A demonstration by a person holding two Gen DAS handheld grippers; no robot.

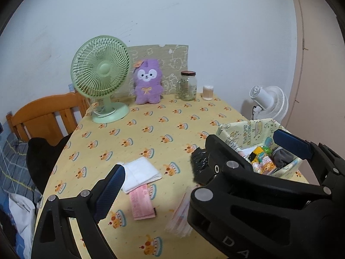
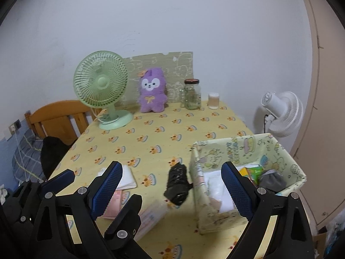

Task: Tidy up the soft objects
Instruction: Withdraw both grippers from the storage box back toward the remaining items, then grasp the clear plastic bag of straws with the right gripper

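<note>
A patterned fabric box (image 2: pixel 278 149) stands at the table's right, holding white cloth, packets and a grey pouch (image 2: pixel 272 179). It also shows in the left wrist view (image 1: pixel 243 129). A black bundle (image 2: pixel 177 183) lies just left of the box. A folded white cloth (image 1: pixel 141 173), a pink packet (image 1: pixel 141 202) and a pale tissue pack (image 2: pixel 151 215) lie on the near table. A purple plush (image 2: pixel 152 90) stands at the back. My left gripper (image 1: pixel 198 161) is open and empty above the near table. My right gripper (image 2: pixel 172 192) is open and empty, its right finger over the box.
A green desk fan (image 2: pixel 101 88) stands back left, a glass jar (image 2: pixel 192 95) and a small cotton-swab tub (image 2: pixel 213 101) back right. A white fan (image 2: pixel 280 112) stands beyond the table's right edge. A wooden chair (image 2: pixel 58 116) with dark clothing sits left.
</note>
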